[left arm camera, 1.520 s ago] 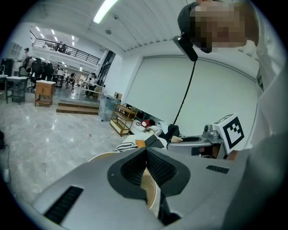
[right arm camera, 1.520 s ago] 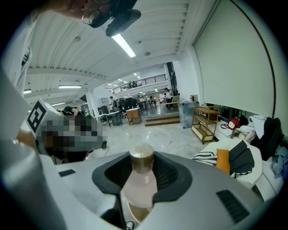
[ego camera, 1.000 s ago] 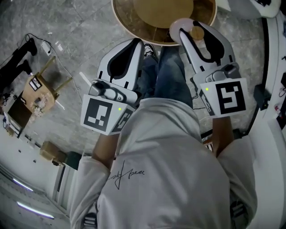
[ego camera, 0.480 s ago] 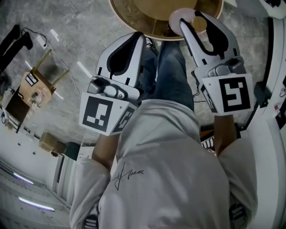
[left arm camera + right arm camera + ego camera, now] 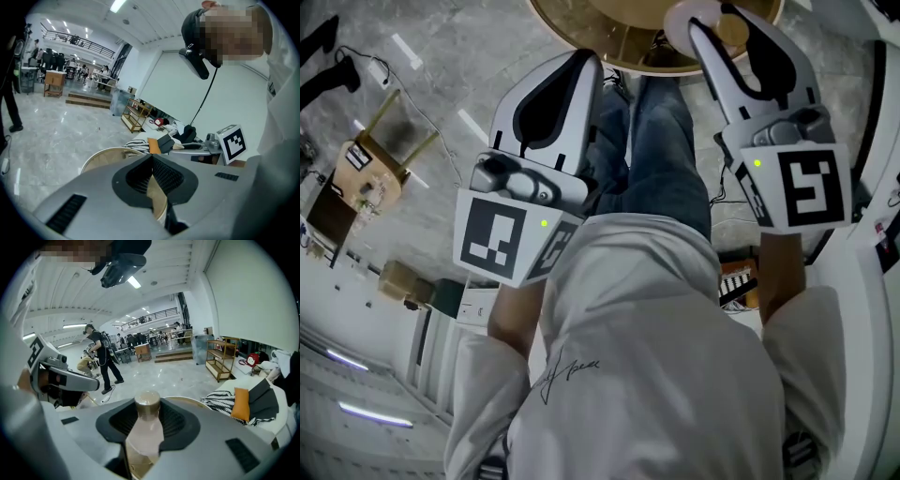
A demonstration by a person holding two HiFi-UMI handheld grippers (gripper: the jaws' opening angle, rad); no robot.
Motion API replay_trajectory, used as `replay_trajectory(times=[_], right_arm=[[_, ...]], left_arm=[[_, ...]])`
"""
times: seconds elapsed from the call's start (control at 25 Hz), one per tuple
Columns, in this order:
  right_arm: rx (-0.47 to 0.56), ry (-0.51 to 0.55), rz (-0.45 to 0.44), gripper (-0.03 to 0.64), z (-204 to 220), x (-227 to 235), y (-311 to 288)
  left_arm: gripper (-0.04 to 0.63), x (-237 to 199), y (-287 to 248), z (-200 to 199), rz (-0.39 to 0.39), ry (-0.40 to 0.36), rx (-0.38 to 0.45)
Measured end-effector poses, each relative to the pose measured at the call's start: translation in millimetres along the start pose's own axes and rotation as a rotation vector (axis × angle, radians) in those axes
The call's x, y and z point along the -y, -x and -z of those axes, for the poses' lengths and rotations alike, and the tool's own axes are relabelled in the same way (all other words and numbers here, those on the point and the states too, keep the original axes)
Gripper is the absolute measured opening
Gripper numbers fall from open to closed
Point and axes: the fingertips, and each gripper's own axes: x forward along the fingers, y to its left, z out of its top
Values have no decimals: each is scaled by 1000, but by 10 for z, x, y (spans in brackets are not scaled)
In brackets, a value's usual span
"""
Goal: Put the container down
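A pale pink container (image 5: pixel 144 427) with a tan cap (image 5: pixel 147 401) stands upright between the jaws of my right gripper (image 5: pixel 146 417), which is shut on it. In the head view the right gripper (image 5: pixel 733 28) holds the container (image 5: pixel 686 15) over the near edge of a round wooden table (image 5: pixel 609 42). My left gripper (image 5: pixel 584 62) is beside it to the left, short of the table rim, level with the person's knees. In the left gripper view the left gripper (image 5: pixel 152 162) has its pads together with nothing between them, and the table (image 5: pixel 101 158) lies ahead of it.
A white sofa with a striped cushion and an orange cushion (image 5: pixel 241 405) stands beyond the table. A wooden stool (image 5: pixel 377 161) and cables lie on the marble floor to the left. A person (image 5: pixel 100 357) stands farther off, and a wooden shelf (image 5: pixel 221 357) is near the wall.
Both grippers have come closer to the head camera and shifted slightly forward. The right gripper still holds the container, now further over the table edge.
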Motion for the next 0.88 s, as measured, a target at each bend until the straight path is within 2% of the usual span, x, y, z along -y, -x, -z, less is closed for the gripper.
replay_trajectory(times=[0.24,0.48,0.64,0.88], right_arm=[[-2,61,-25,146,28,30,-103],[-2,76,-39,146,111,61,-241],[14,50,-61,146,235,44,-354],[-23,33,-62,146,504,212,-541]], left_arm=[[17,9,-10,65,-3,8,1],[17,-36,-112,134,-14,14,1],[17,-136,-113,264,-40,4,-40],[17,-188,-325,418,-46,4,-63]])
